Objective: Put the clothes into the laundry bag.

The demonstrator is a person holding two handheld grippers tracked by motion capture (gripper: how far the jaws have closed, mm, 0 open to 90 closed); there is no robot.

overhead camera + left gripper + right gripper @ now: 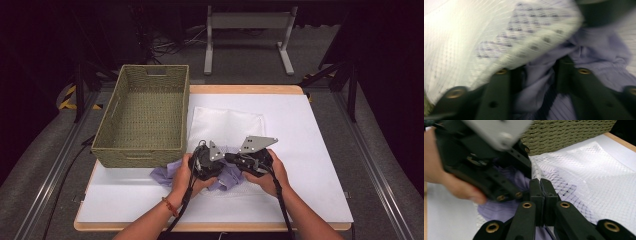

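Mid-stuffing: right gripper jaws pinched together on the white mesh bag; left gripper jaws apart around the lilac cloth, near the table's front edge. Next, probably push it deeper.

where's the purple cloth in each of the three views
High view: purple cloth low centre, under both grippers, spilling out left of the hands.
Left gripper view: centre to right, bunched between the jaws.
Right gripper view: lower left, behind the closed jaws.
Shared landmark: white mesh bag, lying over the cloth.
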